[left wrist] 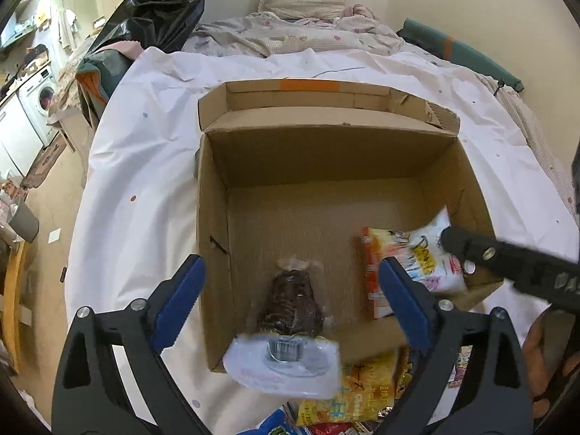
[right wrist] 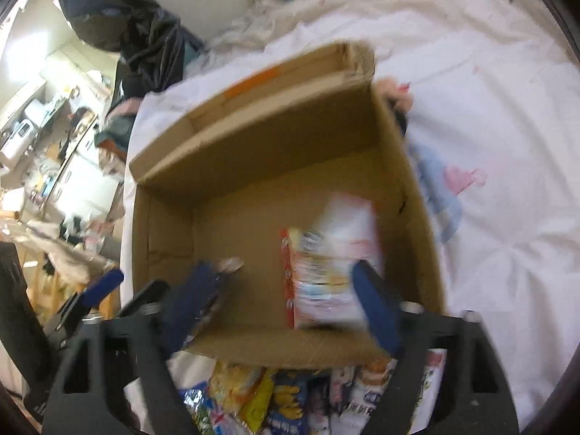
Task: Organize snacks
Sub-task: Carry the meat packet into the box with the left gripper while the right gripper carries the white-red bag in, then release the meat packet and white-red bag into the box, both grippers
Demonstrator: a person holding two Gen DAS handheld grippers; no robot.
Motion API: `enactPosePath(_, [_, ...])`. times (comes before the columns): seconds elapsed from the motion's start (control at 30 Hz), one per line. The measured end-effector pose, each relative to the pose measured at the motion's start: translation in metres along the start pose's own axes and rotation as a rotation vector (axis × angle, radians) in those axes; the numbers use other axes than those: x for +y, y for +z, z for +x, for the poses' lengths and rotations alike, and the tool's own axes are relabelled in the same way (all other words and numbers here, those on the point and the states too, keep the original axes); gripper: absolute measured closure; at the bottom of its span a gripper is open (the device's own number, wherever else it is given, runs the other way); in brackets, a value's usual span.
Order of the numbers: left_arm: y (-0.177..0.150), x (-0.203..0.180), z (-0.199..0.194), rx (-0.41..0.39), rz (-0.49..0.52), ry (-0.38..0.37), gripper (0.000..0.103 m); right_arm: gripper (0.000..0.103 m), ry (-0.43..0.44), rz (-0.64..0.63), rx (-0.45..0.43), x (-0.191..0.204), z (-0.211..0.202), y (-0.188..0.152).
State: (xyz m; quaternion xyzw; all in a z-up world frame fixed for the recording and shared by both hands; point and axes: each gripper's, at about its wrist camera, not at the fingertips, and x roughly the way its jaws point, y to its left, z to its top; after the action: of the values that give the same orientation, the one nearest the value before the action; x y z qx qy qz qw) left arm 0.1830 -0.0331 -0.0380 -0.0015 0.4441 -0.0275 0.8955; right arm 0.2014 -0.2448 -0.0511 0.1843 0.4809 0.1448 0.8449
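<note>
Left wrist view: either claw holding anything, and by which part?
Nothing is held. Left claw stands open over the dark-brown snack in clear wrapper; right claw open over the white-and-orange packet.

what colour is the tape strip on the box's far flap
Orange tape strip on the cardboard box; clearest in the left wrist view.

Both grippers — left gripper (left wrist: 291, 290), right gripper (right wrist: 286, 301) — agape.

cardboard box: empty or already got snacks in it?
Not empty. The cardboard box holds a dark clear-wrapped snack and two packets near its right wall.
</note>
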Motion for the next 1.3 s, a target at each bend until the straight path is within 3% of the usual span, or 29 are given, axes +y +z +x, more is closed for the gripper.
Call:
enactPosePath(0.67, [-0.004,0.014,-0.036,-0.076,-0.025,-0.002,0.009,0.014,-0.035,-0.081,-0.087,0.01,-0.036,-0.001])
enactPosePath(0.8, [-0.01,0.016,-0.054,-0.099,-0.003,-0.004,0.009,0.008,-0.04,-0.12,-0.126,0.015,-0.056,-0.009])
enactPosePath(0.93, [-0.019,0.023,-0.065,-0.085,-0.03,-0.007,0.009,0.007,-0.041,-0.153,-0.145,0.018,-0.068,-0.017])
enactPosePath(1.3, [-0.059,0.05,-0.084,-0.029,-0.133,0.0,0.009,0.007,-0.037,-0.056,-0.105,-0.008,-0.086,-0.047])
